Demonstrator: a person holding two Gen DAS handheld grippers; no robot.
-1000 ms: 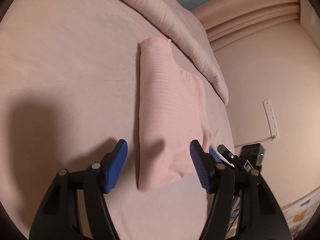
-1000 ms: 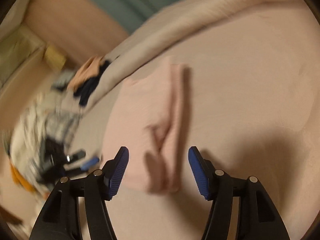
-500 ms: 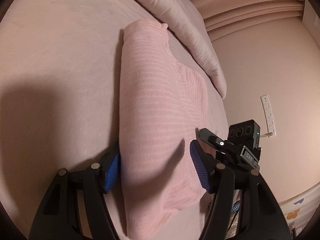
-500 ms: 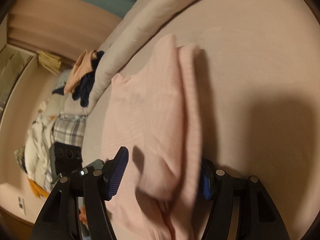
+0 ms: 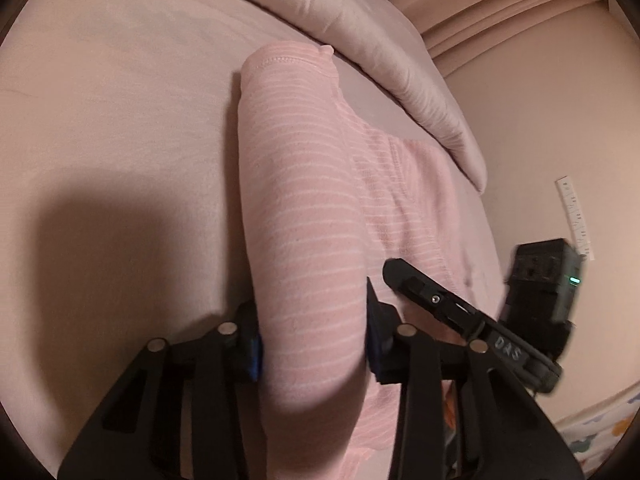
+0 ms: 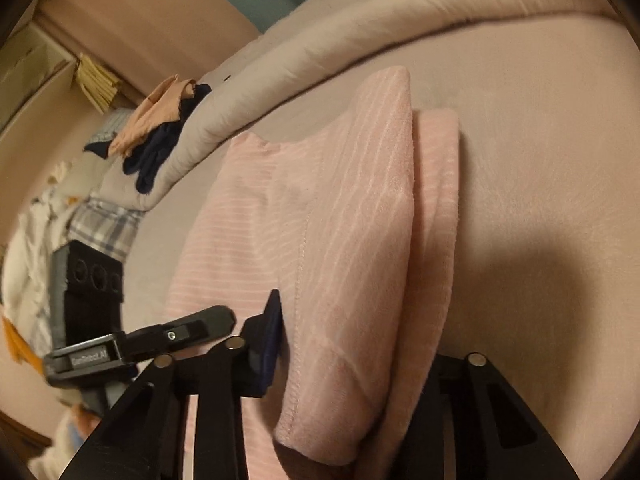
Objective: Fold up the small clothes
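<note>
Pink striped garment (image 5: 304, 216) lay on the bed (image 5: 112, 128), already doubled into a long narrow bundle whose long axis ran straight away from both cameras, its near end between the grippers and its far end reaching toward the rolled duvet (image 5: 360, 28). It was a soft knit with thin pale stripes running across its width, a stitched hem at the far end in the left wrist view and a line of seam stitching down a folded flap in the right wrist view (image 6: 340, 240). One rounded fold stood up as a thick ridge, with a flatter layer spread beside it. The left gripper (image 5: 314, 344) had just been closing, and its blue pads pressed on either side of that ridge, pinching the cloth. The right gripper (image 6: 352, 344) had likewise just been closing on the near end of the same garment; its left blue pad (image 6: 268, 340) touched the fabric, while the other pad was hidden behind the raised fold. Each gripper's black body showed in the other's view. The bed had a smooth, matt pinkish sheet with a padded, quilted duvet bunched along its far edge. A heap of other clothes (image 6: 160, 120), peach, navy and checked, sat beyond the duvet. The wall (image 5: 560, 120) was plain, with a white socket strip (image 5: 574, 216) on it.
</note>
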